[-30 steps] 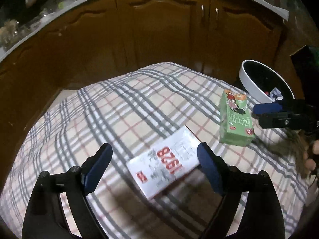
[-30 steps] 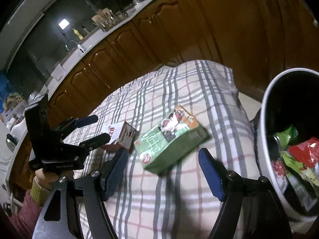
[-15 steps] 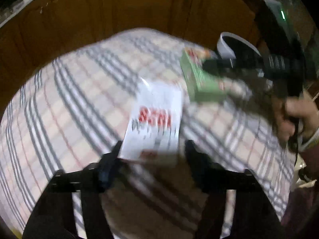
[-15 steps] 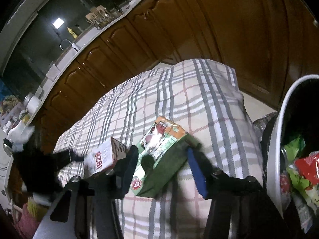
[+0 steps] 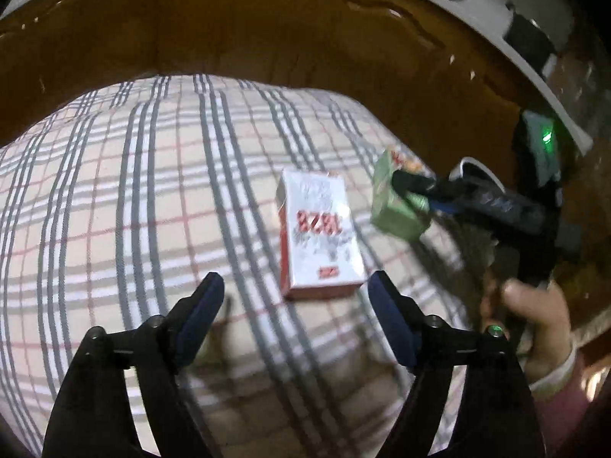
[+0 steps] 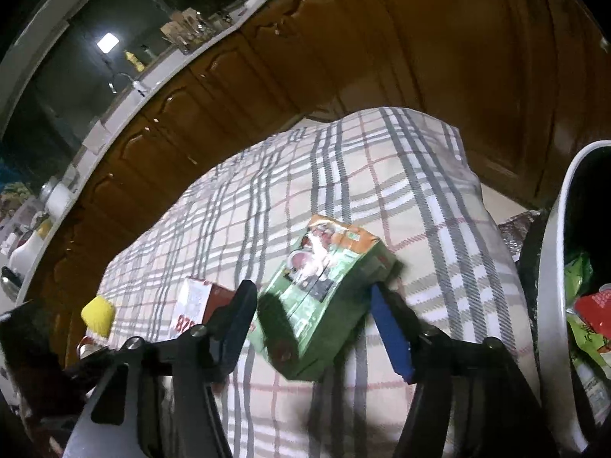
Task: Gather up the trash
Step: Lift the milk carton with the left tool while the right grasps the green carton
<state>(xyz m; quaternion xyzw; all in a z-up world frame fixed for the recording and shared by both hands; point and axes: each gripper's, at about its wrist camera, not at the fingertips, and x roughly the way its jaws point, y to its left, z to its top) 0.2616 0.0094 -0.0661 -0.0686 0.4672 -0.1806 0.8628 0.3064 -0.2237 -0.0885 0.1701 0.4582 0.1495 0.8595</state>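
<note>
A white and red box marked 1928 [image 5: 319, 236] lies flat on the plaid cloth [image 5: 133, 210], just ahead of my open, empty left gripper [image 5: 294, 297]. A green carton [image 6: 324, 297] lies on the cloth to its right. My right gripper [image 6: 313, 309] has a finger on each side of the carton's near end, jaws closed onto it. In the left wrist view the carton [image 5: 397, 206] shows with the right gripper's fingers on it. The 1928 box [image 6: 198, 301] also shows in the right wrist view.
A white-rimmed bin [image 6: 553, 286] holding green and red wrappers [image 6: 588, 313] stands at the cloth's right edge. Brown wooden cabinets [image 5: 267, 26] ring the covered table. A yellow-capped bottle [image 6: 97, 313] stands at the left.
My left gripper has pulled back from the 1928 box, which now lies flat ahead of the open jaws. My right gripper has moved forward and narrowed around the green carton.
</note>
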